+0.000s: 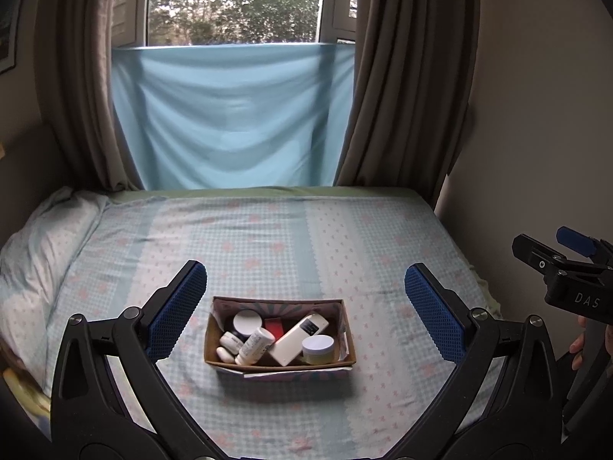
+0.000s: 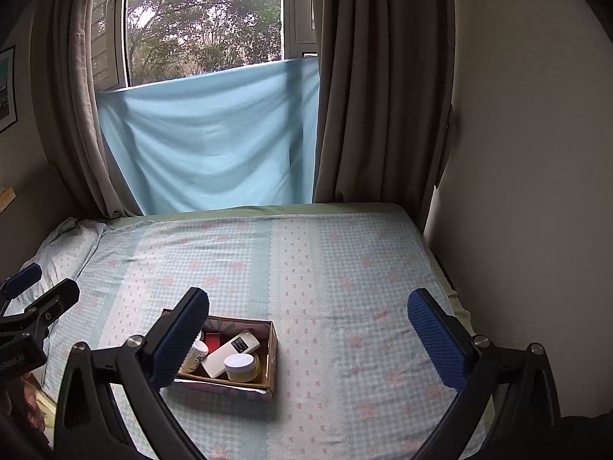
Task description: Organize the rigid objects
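Left tool (image 1: 305, 299): blue-padded fingers spread wide apart, empty, poised above the near side of the cardboard box (image 1: 346, 331).
Right tool (image 2: 307, 324): fingers likewise wide apart, gripping nothing, held to the right of the box.
Cardboard box: sits on the bed (image 1: 268, 237), towards its near edge.
Inside the box: a white remote (image 1: 300, 339) lies aslant in the middle; a white-lidded jar (image 1: 318, 349) rests at its right, a small white bottle (image 1: 254, 345) at its left, a red item (image 1: 274, 326) behind.
Beyond the box: a blue cloth (image 1: 233, 122) hangs under the window, curtains either side.
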